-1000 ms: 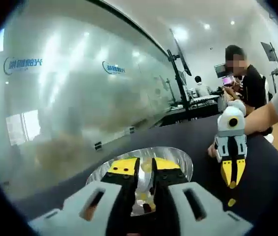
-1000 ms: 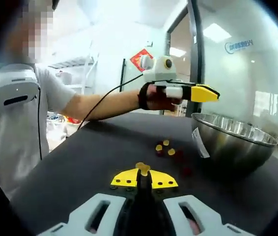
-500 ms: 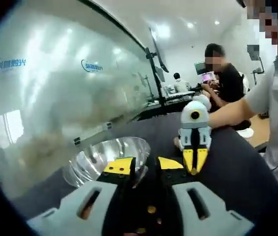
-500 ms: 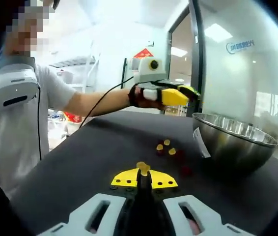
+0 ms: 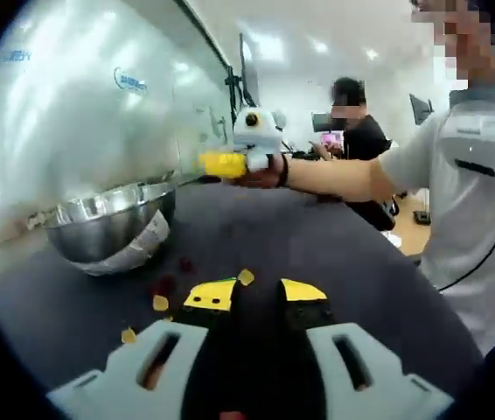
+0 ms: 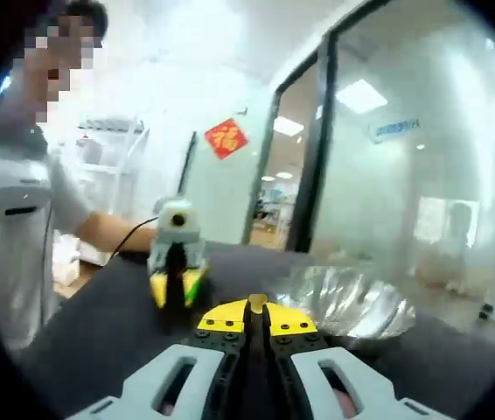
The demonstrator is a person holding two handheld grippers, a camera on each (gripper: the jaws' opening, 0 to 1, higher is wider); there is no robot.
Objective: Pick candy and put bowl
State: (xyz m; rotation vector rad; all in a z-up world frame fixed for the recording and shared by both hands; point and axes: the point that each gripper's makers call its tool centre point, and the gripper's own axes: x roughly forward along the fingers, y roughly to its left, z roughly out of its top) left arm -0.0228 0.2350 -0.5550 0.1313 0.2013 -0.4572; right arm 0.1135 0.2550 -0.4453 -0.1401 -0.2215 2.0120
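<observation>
Two grippers: left gripper (image 5: 258, 293) jaws parted, empty, above loose candies (image 5: 160, 303) on table (image 5: 335, 254) beside bowl (image 5: 108, 223); right gripper (image 6: 257, 308) pinching candy (image 6: 257, 303) short of bowl; risk: early release drops candy outside rim

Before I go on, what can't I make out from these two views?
- Left gripper view: the bowl interior, hidden by its near wall.
- Left gripper view: whether the left tool holds anything; its tips look dark.
- Right gripper view: the bowl's contents, blurred; the candy at the right tool tips is tiny.
</observation>
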